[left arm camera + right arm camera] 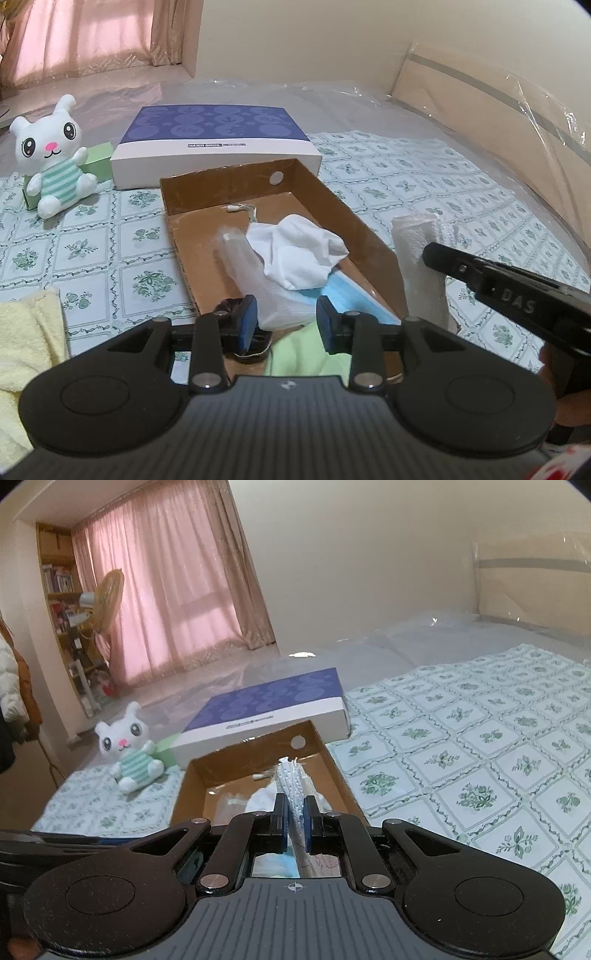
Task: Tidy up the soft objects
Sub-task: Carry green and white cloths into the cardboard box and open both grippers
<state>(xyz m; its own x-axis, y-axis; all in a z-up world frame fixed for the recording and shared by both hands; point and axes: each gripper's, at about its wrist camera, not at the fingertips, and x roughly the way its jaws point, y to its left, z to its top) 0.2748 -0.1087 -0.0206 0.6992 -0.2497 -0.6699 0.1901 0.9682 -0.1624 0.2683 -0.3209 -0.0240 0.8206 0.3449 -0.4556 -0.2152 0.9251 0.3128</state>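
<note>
A: Gripping a folded white embossed paper towel (pixel 293 786), the right claw (pixel 294 829) has its blue pads pressed tight on the sheet, which stands on edge over the open brown cardboard box (pixel 332 771).

B: From the left wrist view that same paper towel (pixel 419 254) hangs at the box's 3 o'clock wall, with the right claw (pixel 430 254) reaching in from 4 o'clock.

A: And the left claw (pixel 286 323)?

B: Its blue pads stand well apart with nothing between them, hovering over the near end of the cardboard box (pixel 365 229).

A: Inside the box lie a crumpled white cloth (pixel 299 254), a light blue face mask (pixel 351 299) under it, and a clear plastic pouch (pixel 243 266) toward 9 o'clock.

B: A pale green cloth (pixel 306 354) shows just beneath the left claw, and a pale yellow fluffy towel (pixel 26 350) lies at 8 o'clock on the green-flowered bedspread (pixel 406 173).

A: Beyond the box, at 12 o'clock, sits a flat white box with a purple patterned lid (pixel 214 144). A white plush bunny in a green striped shirt (pixel 51 155) sits at 10 o'clock, leaning against a small green carton (pixel 98 160).

B: Whether the paper towel touches the box wall cannot be told.
</note>
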